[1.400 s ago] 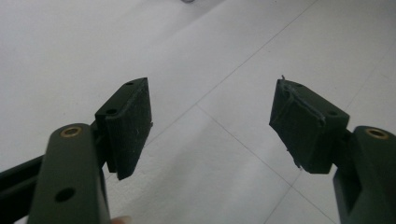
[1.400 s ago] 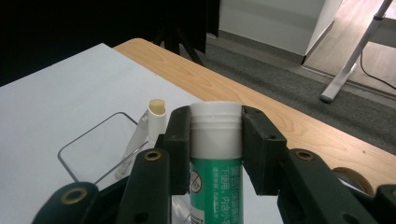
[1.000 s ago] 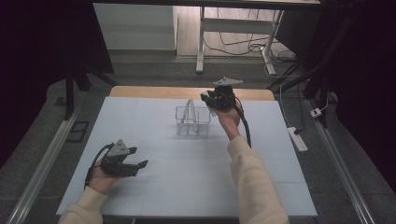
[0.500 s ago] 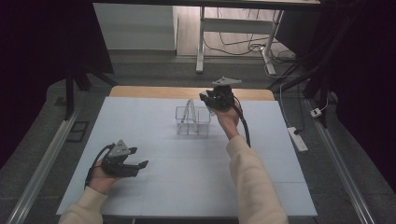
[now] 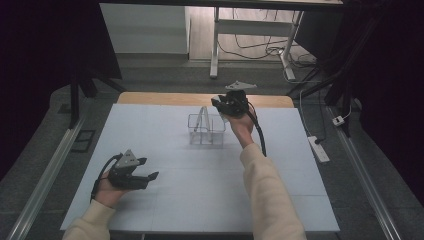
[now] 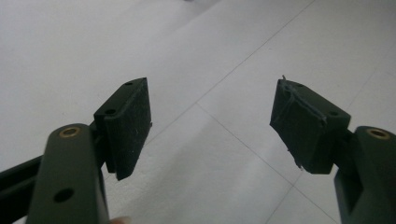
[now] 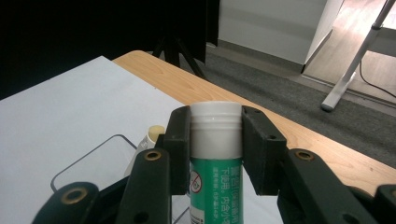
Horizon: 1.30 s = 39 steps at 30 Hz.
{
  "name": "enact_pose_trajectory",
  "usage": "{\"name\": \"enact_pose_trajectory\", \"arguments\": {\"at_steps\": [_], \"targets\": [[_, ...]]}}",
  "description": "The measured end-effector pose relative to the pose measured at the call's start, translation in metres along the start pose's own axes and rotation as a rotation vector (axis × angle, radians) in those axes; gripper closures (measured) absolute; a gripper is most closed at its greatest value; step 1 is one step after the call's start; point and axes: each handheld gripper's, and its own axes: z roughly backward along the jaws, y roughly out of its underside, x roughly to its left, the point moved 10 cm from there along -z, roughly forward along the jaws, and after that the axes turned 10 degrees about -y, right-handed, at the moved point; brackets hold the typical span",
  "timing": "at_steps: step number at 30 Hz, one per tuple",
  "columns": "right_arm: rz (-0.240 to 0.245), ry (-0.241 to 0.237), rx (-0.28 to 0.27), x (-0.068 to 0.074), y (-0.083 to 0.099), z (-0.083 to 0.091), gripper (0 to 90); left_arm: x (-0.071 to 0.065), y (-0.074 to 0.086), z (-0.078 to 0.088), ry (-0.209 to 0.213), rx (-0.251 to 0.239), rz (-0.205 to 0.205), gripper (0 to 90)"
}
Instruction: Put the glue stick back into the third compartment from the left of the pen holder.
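I have the right gripper clamped on a green tube with a white cap, both pads pressed flat against the cap end. The tube's long axis runs along the jaws, cap pointing away from my hand, toward the wooden table edge. From above, that gripper hangs over the far side of the clear plastic organizer, but the tube itself is hidden there behind the gripper body (the right gripper view supplies it, printed label and all). That same view also shows a pale rounded stick top standing in the organizer's compartment, just left of the tube; from above I only make out a thin upright shape there.

My left gripper rests low over the white mat, well apart from the organizer. Its jaws stand wide apart, bare mat between them.
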Motion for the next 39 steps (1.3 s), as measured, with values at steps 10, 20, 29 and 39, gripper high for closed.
{"name": "enact_pose_trajectory", "arguments": {"at_steps": [10,20,29,39], "targets": [[-0.01,-0.027,-0.02,0.007,0.0,-0.009,64.6,-0.001,0.0,0.0,0.001,0.0,0.0,29.0],[-0.04,-0.035,-0.03,0.007,0.002,-0.01,53.1,0.0,0.0,0.0,0.002,0.0,0.001,29.1],[-0.015,-0.047,-0.018,0.012,-0.002,0.007,50.3,0.0,0.0,0.0,0.001,0.001,-0.003,29.0],[0.006,-0.109,0.014,0.026,0.013,0.024,49.2,0.0,0.0,0.0,-0.002,0.0,0.005,29.0]]}}
